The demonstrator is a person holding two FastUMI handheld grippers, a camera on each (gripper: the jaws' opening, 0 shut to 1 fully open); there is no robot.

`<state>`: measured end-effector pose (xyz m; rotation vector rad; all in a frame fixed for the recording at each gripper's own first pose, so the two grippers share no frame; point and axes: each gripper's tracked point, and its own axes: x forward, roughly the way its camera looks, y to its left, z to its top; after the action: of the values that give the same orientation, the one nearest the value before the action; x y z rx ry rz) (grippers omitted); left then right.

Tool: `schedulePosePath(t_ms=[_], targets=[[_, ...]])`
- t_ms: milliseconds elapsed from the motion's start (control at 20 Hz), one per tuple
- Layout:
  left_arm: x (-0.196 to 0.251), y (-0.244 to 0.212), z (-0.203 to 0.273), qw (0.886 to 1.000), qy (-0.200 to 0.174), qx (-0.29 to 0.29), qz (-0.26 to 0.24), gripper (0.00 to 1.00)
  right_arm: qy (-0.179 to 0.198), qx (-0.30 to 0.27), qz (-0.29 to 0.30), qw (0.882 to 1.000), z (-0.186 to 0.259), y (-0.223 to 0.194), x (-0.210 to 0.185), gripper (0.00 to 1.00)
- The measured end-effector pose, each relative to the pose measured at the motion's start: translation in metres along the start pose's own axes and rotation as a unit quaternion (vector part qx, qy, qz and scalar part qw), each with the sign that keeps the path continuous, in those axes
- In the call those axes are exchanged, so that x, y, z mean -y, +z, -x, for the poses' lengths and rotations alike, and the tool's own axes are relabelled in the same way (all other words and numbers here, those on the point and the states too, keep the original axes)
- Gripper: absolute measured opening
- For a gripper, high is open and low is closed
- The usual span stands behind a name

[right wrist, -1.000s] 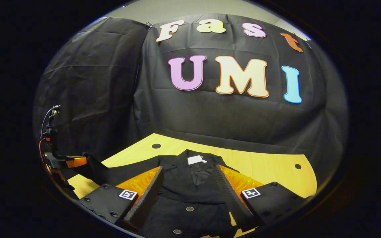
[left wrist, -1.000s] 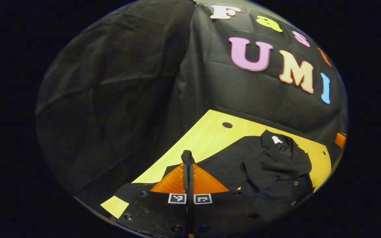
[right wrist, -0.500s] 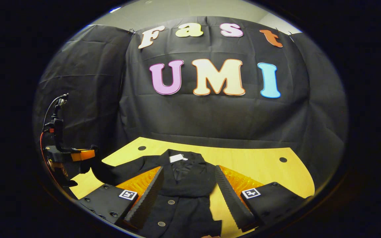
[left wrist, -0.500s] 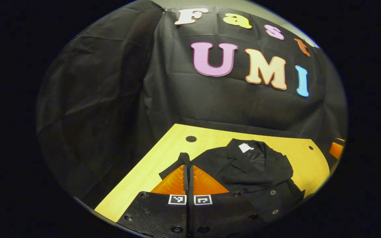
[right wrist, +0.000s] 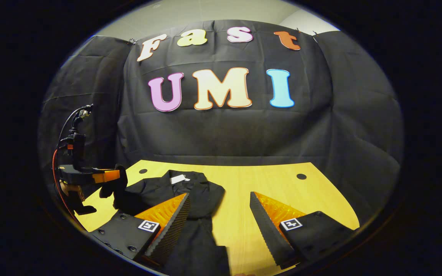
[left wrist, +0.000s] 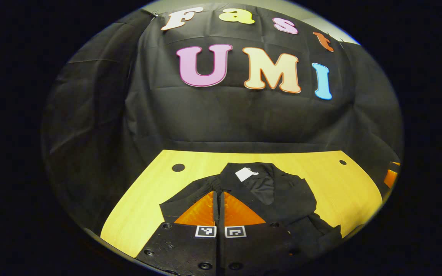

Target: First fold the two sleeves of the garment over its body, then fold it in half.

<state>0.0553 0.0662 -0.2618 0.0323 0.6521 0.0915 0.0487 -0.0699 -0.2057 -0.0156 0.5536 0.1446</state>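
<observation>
**Left sleeve carried inward over garment body**

Over the last second, the left gripper (left wrist: 218, 191), clenched on the cuff of the black woven sleeve (left wrist: 190, 193), has travelled from the table's left side toward the collar. The sleeve now lies doubled against the black buttoned jacket (right wrist: 190, 191). Judgement: the first sleeve fold is nearly complete; release comes next.

The right gripper (right wrist: 219, 214) is released, its ridged fingers (right wrist: 173, 226) spread above the jacket's near hem, holding nothing.

The jacket rests flat on the yellow wood-grain table (left wrist: 340, 184), collar far, white tag (left wrist: 244, 174) at the neck. Fabric is matte, soft and creased; the table is smooth and rigid.
</observation>
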Motion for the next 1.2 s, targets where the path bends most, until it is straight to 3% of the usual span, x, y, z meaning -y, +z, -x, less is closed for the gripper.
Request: schedulePosePath(t_ms=[650, 1000, 1050, 1150, 1200], targets=[[0.133, -0.019, -0.058, 0.994, -0.083, -0.039, -0.062, 0.00, -0.058, -0.019, -0.034, 0.998, 0.020, -0.024, 0.078, 0.98], [0.155, -0.017, -0.073, 0.994, -0.077, -0.036, -0.071, 0.00, -0.074, -0.026, -0.043, 0.996, 0.025, -0.031, 0.097, 0.99], [0.162, -0.013, -0.065, 0.994, -0.089, -0.028, -0.057, 0.30, -0.071, -0.025, -0.044, 0.996, 0.024, -0.031, 0.098, 0.98], [0.156, 0.003, -0.053, 0.996, -0.074, 0.001, -0.050, 0.91, -0.062, -0.023, -0.042, 0.997, 0.022, -0.029, 0.098, 0.98], [0.150, 0.012, -0.046, 0.997, -0.066, 0.014, -0.049, 0.92, -0.055, -0.020, -0.041, 0.997, 0.021, -0.028, 0.097, 0.98]])
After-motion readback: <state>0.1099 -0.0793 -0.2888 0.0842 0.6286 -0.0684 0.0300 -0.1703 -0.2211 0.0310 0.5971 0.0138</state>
